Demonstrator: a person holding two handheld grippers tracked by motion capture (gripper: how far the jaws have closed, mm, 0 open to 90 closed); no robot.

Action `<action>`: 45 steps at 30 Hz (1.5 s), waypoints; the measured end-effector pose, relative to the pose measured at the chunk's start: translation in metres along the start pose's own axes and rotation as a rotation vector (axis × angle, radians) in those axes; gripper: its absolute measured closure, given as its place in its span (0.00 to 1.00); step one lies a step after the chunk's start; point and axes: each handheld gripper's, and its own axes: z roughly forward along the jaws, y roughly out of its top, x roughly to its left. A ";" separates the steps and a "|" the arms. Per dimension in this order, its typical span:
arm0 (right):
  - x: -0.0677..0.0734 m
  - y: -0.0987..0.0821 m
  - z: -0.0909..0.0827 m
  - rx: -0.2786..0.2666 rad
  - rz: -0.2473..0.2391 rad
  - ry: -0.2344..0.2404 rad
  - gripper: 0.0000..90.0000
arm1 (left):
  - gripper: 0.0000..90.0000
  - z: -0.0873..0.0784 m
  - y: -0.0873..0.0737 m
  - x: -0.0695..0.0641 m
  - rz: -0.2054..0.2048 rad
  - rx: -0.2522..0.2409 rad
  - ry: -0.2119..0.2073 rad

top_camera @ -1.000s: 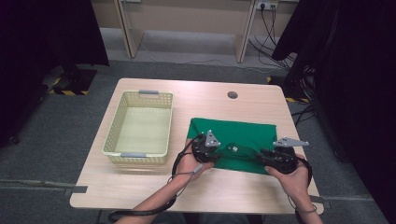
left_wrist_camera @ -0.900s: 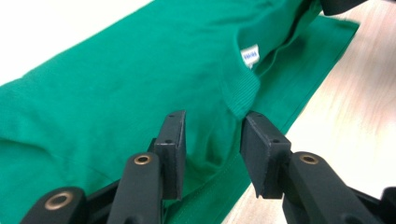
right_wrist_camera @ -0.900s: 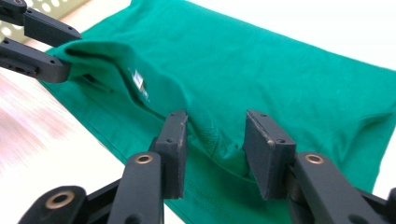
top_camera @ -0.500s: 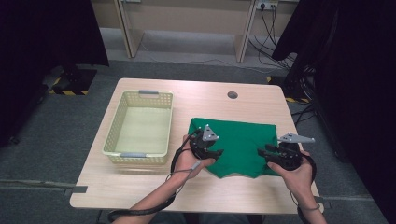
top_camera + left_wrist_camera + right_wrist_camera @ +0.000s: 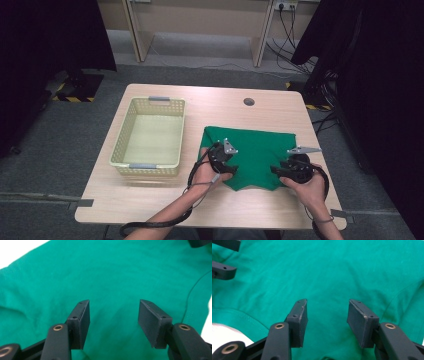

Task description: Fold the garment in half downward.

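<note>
Jaws of left gripper (image 5: 231, 161) and right gripper (image 5: 281, 170) parted, just been opening — nothing gripped, green cloth (image 5: 260, 150) beneath

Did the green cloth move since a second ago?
Yes. The green cloth now has its near edge closer to the table front edge, with a pointed flap there; its far edge stayed put.

Grey carpet floor (image 5: 65, 140), wood table (image 5: 150, 200) w/ dark curtains (image 5: 45, 45).
</note>
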 end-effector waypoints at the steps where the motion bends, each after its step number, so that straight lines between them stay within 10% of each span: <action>1: 0.000 -0.001 0.001 0.006 0.004 0.000 0.56 | 0.47 0.000 -0.001 0.001 0.003 0.007 0.005; 45: -0.019 -0.022 -0.007 0.031 0.035 -0.048 0.45 | 0.46 0.002 -0.014 0.009 -0.022 0.035 0.026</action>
